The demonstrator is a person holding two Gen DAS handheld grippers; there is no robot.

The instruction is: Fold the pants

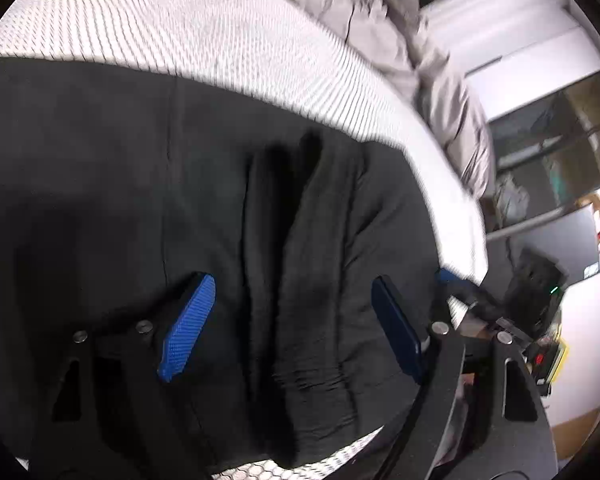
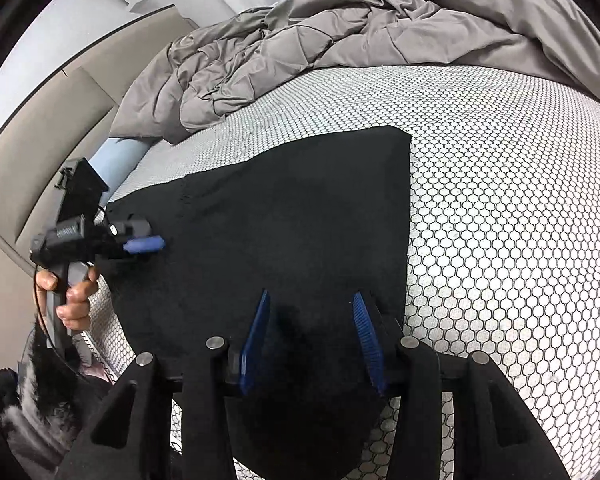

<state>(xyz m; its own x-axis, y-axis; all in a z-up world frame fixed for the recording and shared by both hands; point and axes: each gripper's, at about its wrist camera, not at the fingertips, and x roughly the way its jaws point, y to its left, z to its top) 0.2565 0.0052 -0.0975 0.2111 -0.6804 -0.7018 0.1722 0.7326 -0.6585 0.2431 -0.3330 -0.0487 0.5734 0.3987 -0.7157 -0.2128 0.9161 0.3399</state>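
Observation:
Black pants (image 2: 300,200) lie spread flat on the white honeycomb-patterned mattress (image 2: 500,200). My right gripper (image 2: 310,294) hovers over their near edge, blue pads apart, with dark cloth under the gap and nothing pinched. In the left wrist view the pants (image 1: 100,160) fill the frame, with long creases running down the middle. My left gripper (image 1: 292,280) straddles those creases, its blue pads wide apart and not pressing on the cloth. From the right wrist view the left gripper (image 2: 144,236) sits at the pants' left edge, held by a hand (image 2: 72,296).
A crumpled grey duvet (image 2: 340,32) is heaped at the far end of the mattress. A light blue pillow (image 2: 116,160) and a beige headboard (image 2: 40,120) lie to the left. Off the bed's right side stand a dark window (image 1: 548,152) and cluttered furniture (image 1: 540,288).

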